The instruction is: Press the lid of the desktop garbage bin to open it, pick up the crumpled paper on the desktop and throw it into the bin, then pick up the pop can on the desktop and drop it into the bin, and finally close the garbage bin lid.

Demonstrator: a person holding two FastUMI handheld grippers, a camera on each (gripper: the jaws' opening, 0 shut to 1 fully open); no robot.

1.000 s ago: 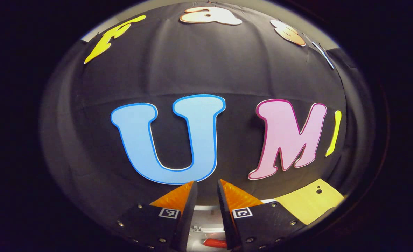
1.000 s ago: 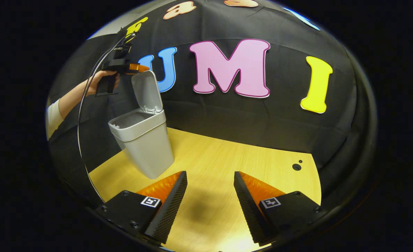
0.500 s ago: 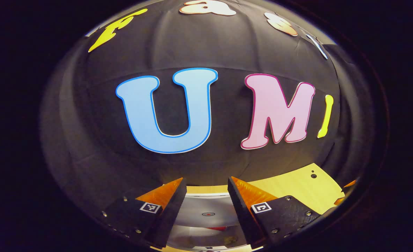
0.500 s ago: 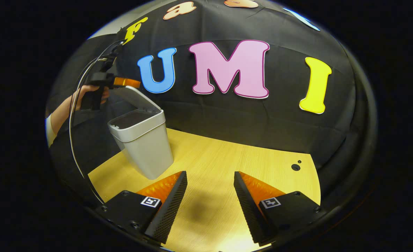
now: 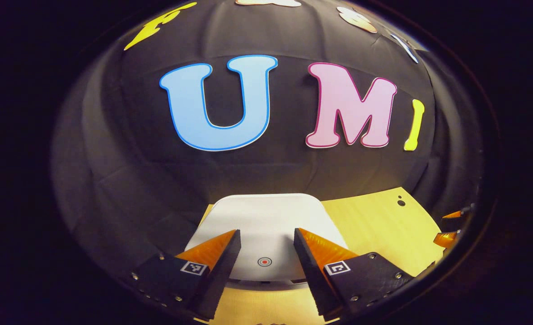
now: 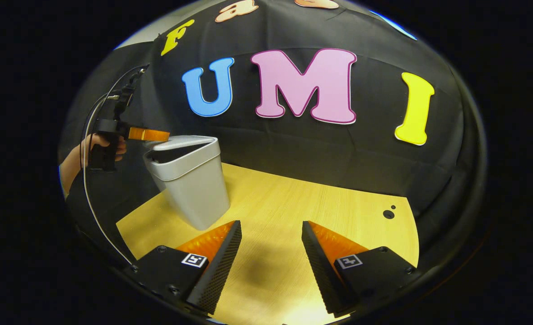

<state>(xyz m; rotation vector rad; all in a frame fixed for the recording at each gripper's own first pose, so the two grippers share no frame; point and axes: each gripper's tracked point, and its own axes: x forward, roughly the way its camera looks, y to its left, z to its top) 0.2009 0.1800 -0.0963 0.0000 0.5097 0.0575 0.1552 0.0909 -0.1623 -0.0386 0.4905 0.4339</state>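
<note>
The white lid (image 5: 266, 221) of the garbage bin lies almost flat under my left gripper (image 5: 266, 237), whose fingers are apart and rest above the lid's front edge, either side of a small red dot (image 5: 264, 261). In the right gripper view the grey bin (image 6: 193, 180) stands at the table's left, its lid (image 6: 180, 142) down to a narrow gap. The left gripper (image 6: 151, 134), held by a hand (image 6: 106, 144), presses on the lid's front. My right gripper (image 6: 271, 234) hovers open over bare tabletop, holding nothing.
The light wooden table (image 6: 302, 212) stretches right of the bin, with small dark holes (image 6: 388, 214) near its far right corner. A cable (image 6: 86, 180) hangs from the left gripper. The right gripper's fingertips (image 5: 447, 237) peek in at the left gripper view's right edge.
The lid has swung from upright to nearly shut as my left gripper came down with it. The left gripper's fingers have spread a little. The right gripper has stayed in place.
</note>
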